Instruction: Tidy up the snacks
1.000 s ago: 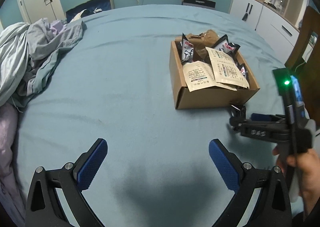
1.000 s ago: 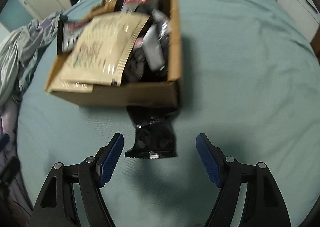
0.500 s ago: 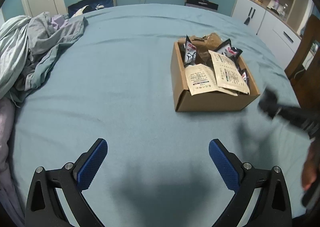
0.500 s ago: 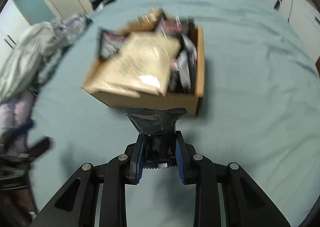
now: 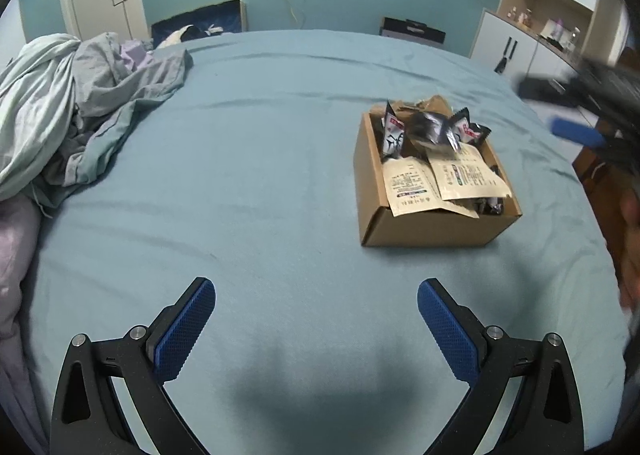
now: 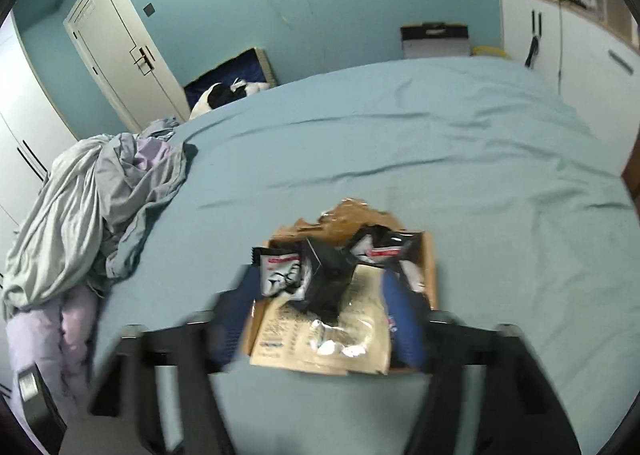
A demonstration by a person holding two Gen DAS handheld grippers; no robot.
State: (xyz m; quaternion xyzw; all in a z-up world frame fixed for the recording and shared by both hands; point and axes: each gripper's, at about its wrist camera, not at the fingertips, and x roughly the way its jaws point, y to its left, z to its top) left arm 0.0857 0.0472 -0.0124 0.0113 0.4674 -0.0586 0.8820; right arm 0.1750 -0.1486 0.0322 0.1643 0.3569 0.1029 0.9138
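Spreading its 2 fingers, whose jaws have just been opening, the right gripper (image 6: 320,311) hangs over the box (image 6: 430,255), a black snack packet (image 6: 332,279) dropping between them; the left gripper (image 5: 316,329) gapes wide, empty.

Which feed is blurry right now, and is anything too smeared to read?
Right wrist view: right gripper and black packet over the box are motion-smeared. Left wrist view: sharp, except the right gripper streaked at the right edge; left gripper casts a soft shadow.
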